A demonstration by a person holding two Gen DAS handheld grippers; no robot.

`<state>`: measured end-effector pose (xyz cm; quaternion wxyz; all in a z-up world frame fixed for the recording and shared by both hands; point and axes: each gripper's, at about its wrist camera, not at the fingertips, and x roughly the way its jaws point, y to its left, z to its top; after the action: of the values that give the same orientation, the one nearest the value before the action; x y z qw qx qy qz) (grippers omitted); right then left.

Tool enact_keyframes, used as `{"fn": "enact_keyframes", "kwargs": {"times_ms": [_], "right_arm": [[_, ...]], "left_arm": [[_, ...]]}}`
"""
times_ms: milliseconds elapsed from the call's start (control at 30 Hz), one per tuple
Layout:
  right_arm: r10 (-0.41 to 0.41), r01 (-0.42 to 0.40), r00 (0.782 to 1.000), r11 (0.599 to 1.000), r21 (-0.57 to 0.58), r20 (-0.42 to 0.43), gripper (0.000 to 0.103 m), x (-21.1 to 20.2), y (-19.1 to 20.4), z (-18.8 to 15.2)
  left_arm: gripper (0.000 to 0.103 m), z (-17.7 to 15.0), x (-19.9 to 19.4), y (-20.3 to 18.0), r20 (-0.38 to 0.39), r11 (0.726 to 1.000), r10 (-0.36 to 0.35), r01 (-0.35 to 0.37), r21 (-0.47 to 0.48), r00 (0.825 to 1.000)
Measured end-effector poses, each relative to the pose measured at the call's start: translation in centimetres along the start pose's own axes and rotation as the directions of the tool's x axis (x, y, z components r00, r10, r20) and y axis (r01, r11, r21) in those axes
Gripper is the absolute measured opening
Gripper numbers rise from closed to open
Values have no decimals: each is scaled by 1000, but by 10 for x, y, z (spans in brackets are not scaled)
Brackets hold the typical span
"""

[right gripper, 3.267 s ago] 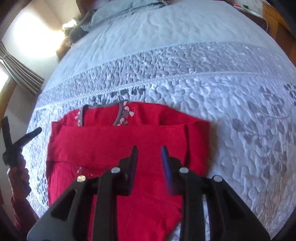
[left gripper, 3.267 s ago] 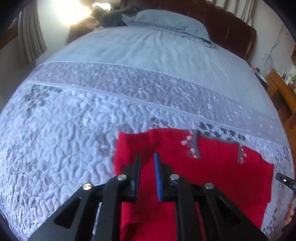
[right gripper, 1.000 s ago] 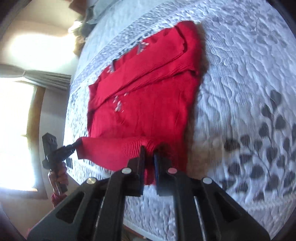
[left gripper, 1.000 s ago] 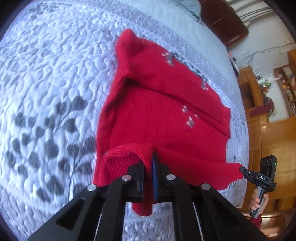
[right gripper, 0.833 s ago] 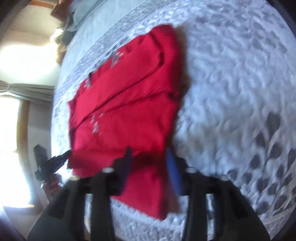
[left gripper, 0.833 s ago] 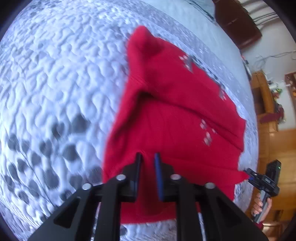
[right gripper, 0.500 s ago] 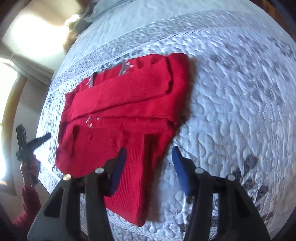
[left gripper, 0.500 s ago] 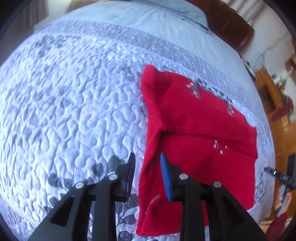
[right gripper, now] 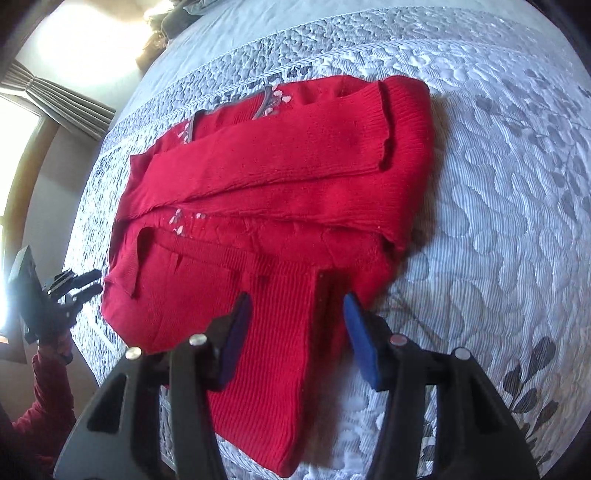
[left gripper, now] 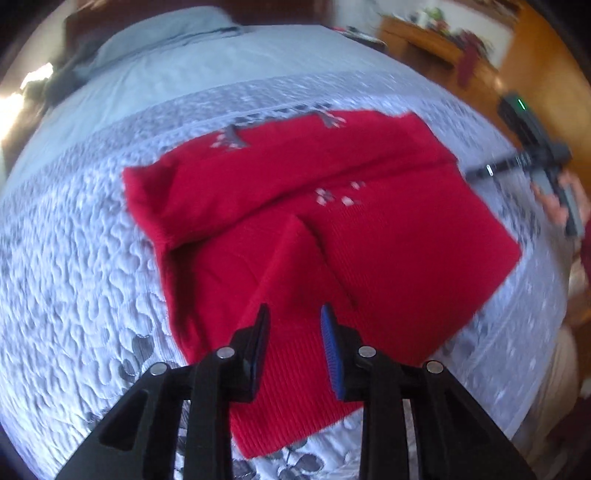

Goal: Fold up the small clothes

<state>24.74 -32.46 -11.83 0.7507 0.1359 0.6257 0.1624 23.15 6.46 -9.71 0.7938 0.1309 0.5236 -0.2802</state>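
Your left gripper [left gripper: 293,328] hovers above the near edge of the red knit sweater [left gripper: 332,229], its jaws parted to a moderate gap with nothing between them; the ribbed red fabric shows through the gap below. Your right gripper [right gripper: 297,325] sits over the opposite near corner of the same sweater [right gripper: 280,177], jaws spread wider and also holding nothing, with a ribbed band of the garment running down between the blue pads [right gripper: 364,343]. The sweater lies flat on the quilted grey bedspread [right gripper: 498,206], partly folded: a sleeve is laid across the chest, its ribbed cuff [right gripper: 384,129] near the far right edge, and the grey-trimmed neckline [right gripper: 264,101] with small pale flower embroidery points away from you toward the pillow [left gripper: 155,33]. In the left wrist view the scene is motion-blurred, and your right gripper [left gripper: 524,158] shows at the right edge past the sweater. In the right wrist view your left gripper [right gripper: 74,284] shows at the left edge, just beside the garment's corner. A wooden dresser [left gripper: 436,40] stands beyond the bed, and a curtain [right gripper: 62,99] hangs by the bright window.
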Motion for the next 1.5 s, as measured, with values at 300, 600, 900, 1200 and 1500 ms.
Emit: {"fn": "enact_keyframes", "kwargs": {"times_ms": [300, 600, 900, 1200, 1500], "right_arm": [[14, -13, 1000, 1000, 24, -20, 52, 11, 3, 1], [20, -19, 1000, 999, 28, -19, 53, 10, 1, -6], [28, -28, 1000, 1000, 9, 8, 56, 0, 2, 1], [-23, 23, 999, 1000, 9, -29, 60, 15, -1, 11], [29, -29, 996, 1000, -4, -89, 36, 22, -1, 10]], "left_arm": [[29, 22, 53, -45, -176, 984, -17, 48, 169, 984], [5, 39, 65, -13, -171, 1000, -18, 18, -3, 985], [19, 54, 13, 93, -43, 944, -30, 14, -328, 999], [36, 36, 47, 83, -172, 967, 21, -63, -245, 985], [10, 46, 70, 74, -203, 964, 0, -54, -259, 979]]}}
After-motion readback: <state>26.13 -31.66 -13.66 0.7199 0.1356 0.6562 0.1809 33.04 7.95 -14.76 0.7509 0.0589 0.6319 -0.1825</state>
